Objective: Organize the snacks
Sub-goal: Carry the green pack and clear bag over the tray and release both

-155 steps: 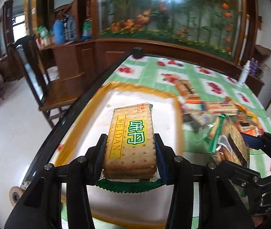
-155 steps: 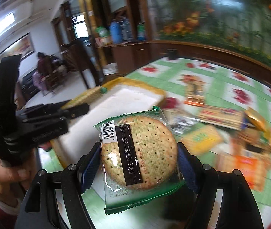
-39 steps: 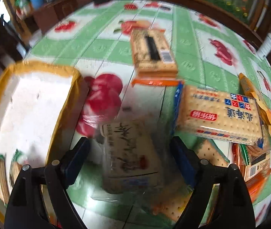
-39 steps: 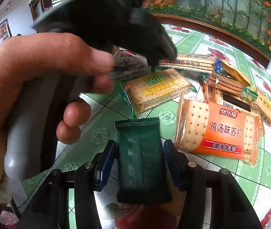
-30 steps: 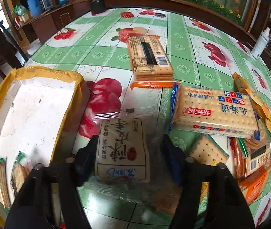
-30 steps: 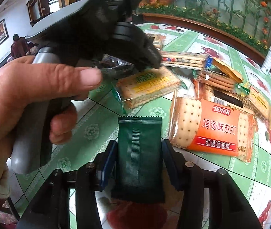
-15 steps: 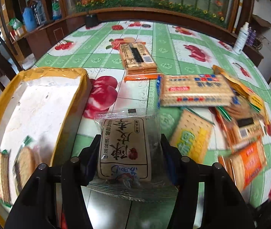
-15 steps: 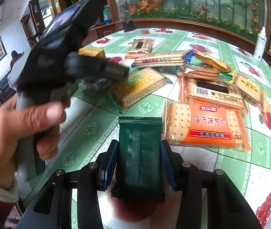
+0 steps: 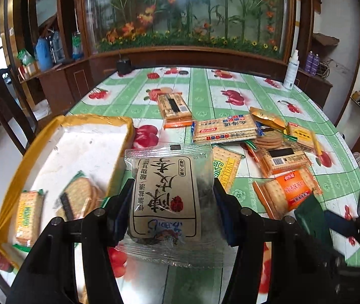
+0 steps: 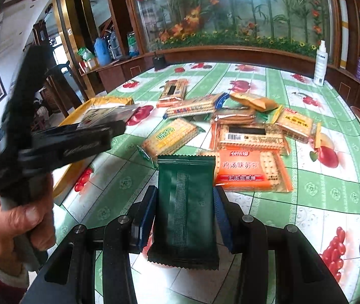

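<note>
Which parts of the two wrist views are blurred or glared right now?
Left wrist view: held clear packet sharp, tray contents and the dark green packet at lower right smeared, glare on the glass panel behind. Right wrist view: dark green packet sharp, left gripper motion-blurred; strong fisheye bending at edges.

Left gripper [image 9: 171, 200] clamped on clear snack packet [image 9: 166, 197], yellow-rimmed tray [image 9: 13, 174] at left holding round crackers [image 9: 78, 200] and square crackers [image 9: 29, 215], scattered biscuit packs [image 9: 224, 129] on green fruit-print tablecloth [image 9: 200, 93].
</note>
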Demonstrator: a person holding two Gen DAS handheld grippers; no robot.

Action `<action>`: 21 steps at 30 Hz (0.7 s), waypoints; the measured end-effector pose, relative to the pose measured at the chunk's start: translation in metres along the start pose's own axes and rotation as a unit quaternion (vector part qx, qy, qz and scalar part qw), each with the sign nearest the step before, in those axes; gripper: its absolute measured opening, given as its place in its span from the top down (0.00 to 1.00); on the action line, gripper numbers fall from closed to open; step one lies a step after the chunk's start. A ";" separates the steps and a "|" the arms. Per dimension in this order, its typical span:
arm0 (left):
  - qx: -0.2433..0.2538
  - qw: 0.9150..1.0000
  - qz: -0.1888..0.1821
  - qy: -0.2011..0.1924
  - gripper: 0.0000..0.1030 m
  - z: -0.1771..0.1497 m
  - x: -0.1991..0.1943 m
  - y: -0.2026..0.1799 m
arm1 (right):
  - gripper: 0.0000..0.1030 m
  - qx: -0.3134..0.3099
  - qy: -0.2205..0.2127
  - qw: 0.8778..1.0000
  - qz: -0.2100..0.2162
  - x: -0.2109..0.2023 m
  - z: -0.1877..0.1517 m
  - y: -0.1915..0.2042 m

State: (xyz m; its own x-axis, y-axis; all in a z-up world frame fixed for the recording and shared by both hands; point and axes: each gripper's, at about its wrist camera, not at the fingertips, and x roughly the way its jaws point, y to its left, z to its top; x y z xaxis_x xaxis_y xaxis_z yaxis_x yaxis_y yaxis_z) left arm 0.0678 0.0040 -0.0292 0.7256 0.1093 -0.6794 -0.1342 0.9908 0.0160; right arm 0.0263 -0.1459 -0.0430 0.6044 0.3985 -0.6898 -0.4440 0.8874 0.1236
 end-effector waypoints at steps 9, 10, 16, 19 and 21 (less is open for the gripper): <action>-0.028 0.999 0.041 -0.019 0.45 -0.005 -0.021 0.046 | 0.56 -0.023 -0.016 0.999 0.019 -0.002 0.018 0.031; -0.031 0.998 0.046 -0.019 0.45 -0.006 -0.022 0.053 | 0.56 -0.029 -0.016 0.999 0.025 0.000 0.022 0.039; -0.054 0.996 0.069 -0.021 0.45 -0.013 -0.024 0.083 | 0.56 -0.058 -0.021 0.997 0.050 0.011 0.035 0.074; -0.065 0.995 0.077 -0.021 0.45 -0.016 -0.024 0.097 | 0.56 -0.071 -0.020 0.995 0.060 0.017 0.039 0.090; -0.069 0.994 0.081 -0.022 0.45 -0.018 -0.025 0.104 | 0.56 -0.079 -0.019 0.995 0.065 0.021 0.042 0.100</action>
State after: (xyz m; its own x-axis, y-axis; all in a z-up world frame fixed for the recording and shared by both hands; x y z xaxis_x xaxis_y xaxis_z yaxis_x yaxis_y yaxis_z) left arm 0.0238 0.1024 -0.0236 0.7150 0.2718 -0.6441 -0.3406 0.9400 0.0186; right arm 0.0223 -0.0387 -0.0154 0.5582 0.5194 -0.6470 -0.6167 0.7814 0.0953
